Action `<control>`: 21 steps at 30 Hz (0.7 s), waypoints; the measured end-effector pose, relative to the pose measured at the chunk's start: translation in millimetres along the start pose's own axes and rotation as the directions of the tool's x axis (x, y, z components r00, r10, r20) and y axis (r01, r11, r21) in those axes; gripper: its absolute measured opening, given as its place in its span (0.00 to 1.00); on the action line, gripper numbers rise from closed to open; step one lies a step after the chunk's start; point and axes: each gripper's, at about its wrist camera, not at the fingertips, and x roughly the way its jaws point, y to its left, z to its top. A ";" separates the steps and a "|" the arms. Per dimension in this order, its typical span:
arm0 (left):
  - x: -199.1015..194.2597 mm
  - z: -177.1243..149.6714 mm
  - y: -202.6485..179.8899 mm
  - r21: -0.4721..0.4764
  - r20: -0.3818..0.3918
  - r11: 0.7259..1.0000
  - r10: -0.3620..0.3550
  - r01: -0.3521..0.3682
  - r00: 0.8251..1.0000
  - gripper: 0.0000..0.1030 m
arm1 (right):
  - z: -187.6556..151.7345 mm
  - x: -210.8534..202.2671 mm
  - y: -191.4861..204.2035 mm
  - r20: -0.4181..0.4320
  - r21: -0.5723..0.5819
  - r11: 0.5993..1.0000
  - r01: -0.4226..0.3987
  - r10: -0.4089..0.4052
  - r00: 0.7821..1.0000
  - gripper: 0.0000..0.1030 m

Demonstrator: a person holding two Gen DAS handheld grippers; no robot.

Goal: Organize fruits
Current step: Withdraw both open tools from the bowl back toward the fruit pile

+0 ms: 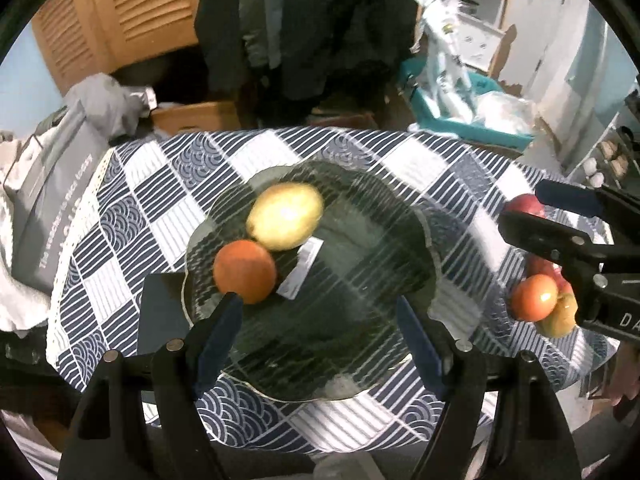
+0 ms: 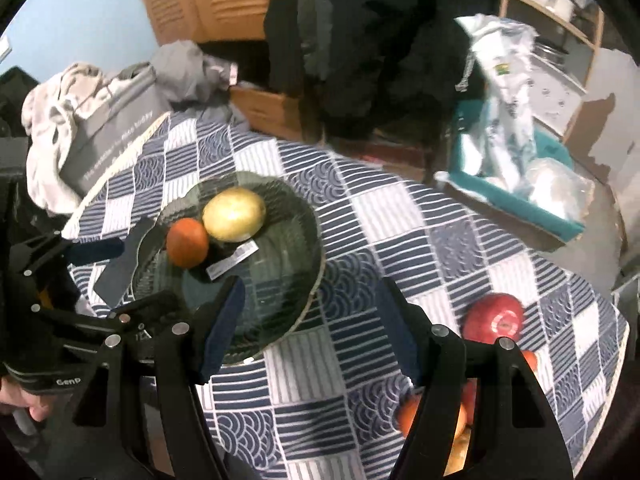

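Both grippers have their jaws spread with nothing between them: left gripper point(image 1: 320, 332) hangs over the glass plate point(image 1: 372, 280), right gripper point(image 2: 310, 328) over the table point(image 2: 400, 216). The yellow fruit point(image 1: 285, 216) and orange fruit point(image 1: 245, 271) sit touching on the plate; a red apple point(image 2: 495, 317) waits with the pile near the table's edge. I'd guess it's firm, smooth and a bit slippery, so pinch across its widest part.
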 end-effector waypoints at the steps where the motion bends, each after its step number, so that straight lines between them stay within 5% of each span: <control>1: -3.8 1.8 -3.1 0.003 0.008 1.000 -0.011 0.011 1.000 0.78 | -0.5 -5.5 -3.2 0.007 0.008 1.000 0.002 -0.002 1.000 0.67; 21: -66.3 15.8 -69.2 0.111 0.134 0.984 -0.156 0.141 0.979 0.82 | -24.3 -112.9 -62.6 0.158 0.083 0.992 0.090 -0.103 0.982 0.68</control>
